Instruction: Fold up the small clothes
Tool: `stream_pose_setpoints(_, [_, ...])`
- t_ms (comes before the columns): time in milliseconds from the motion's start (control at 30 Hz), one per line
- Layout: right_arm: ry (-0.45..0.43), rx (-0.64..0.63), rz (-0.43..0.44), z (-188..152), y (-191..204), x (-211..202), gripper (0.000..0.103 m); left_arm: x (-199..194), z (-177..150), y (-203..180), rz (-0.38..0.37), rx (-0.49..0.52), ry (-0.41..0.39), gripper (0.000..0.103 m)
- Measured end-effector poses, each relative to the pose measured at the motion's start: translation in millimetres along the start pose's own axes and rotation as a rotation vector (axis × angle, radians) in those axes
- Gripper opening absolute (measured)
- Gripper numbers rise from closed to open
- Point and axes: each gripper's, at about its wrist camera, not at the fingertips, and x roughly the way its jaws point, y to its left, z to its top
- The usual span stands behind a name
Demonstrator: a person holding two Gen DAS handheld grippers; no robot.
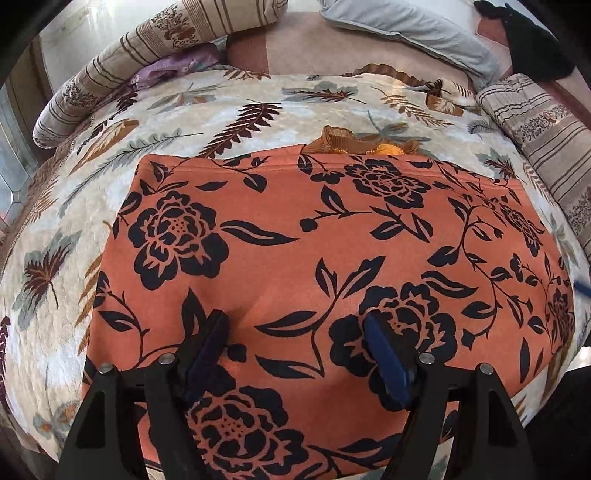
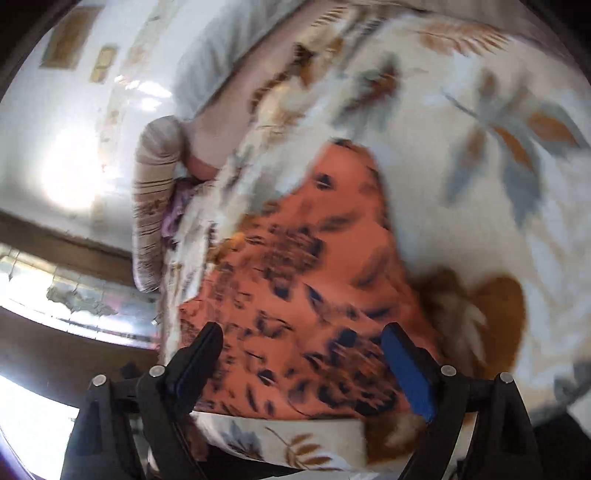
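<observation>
An orange garment with black flower print [image 1: 295, 240] lies spread flat on a leaf-patterned blanket [image 1: 221, 110]. My left gripper [image 1: 295, 321] stands open over the near half of it, both fingertips down at the cloth, with a small pucker beside the left finger [image 1: 218, 332]. The right wrist view is blurred. It shows the same garment [image 2: 295, 277] from its side, with my right gripper [image 2: 303, 332] open above its near edge. Nothing is pinched between either pair of pads.
A small brown and orange garment [image 1: 354, 142] peeks out at the orange cloth's far edge. Striped bolsters [image 1: 110, 74] [image 1: 546, 125], a grey pillow [image 1: 424, 33], a purple cloth [image 1: 170, 68] and a black item [image 1: 532, 40] ring the blanket. The bed's edge drops off at the left.
</observation>
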Motion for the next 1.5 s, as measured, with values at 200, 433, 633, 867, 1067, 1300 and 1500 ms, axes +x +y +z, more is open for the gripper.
stream_pose_setpoints(200, [0.134, 0.078, -0.012, 43.9, -14.2, 62.2, 0.087, -1.4, 0.9, 3.3, -0.008, -0.001, 0.011, 0.078])
stream_pose_setpoints(433, [0.05, 0.037, 0.04, 78.0, 2.3, 46.4, 0.09, -11.0, 3.2, 9.1, -0.06, -0.046, -0.018, 0.078])
stream_pose_setpoints(633, [-0.012, 0.2, 0.021, 130.4, -45.6, 73.0, 0.089, -4.7, 1.7, 6.1, -0.05, -0.019, 0.002, 0.078])
stream_pose_setpoints(867, [-0.059, 0.038, 0.027, 81.9, -2.5, 23.6, 0.09, -33.4, -9.2, 46.8, -0.096, -0.148, -0.041, 0.078])
stream_pose_setpoints(1067, [0.064, -0.104, 0.004, 0.9, 20.3, 35.0, 0.09, -27.7, -35.8, 81.0, 0.003, -0.221, 0.042, 0.078])
stream_pose_setpoints(1300, [-0.006, -0.098, -0.047, -27.9, 15.9, 16.2, 0.09, -76.4, -35.9, 107.7, -0.106, -0.278, -0.09, 0.078])
stream_pose_setpoints(1500, [0.016, -0.143, -0.057, -50.9, 31.1, 22.6, 0.09, -64.0, -40.6, 148.9, -0.198, -0.38, -0.031, 0.075])
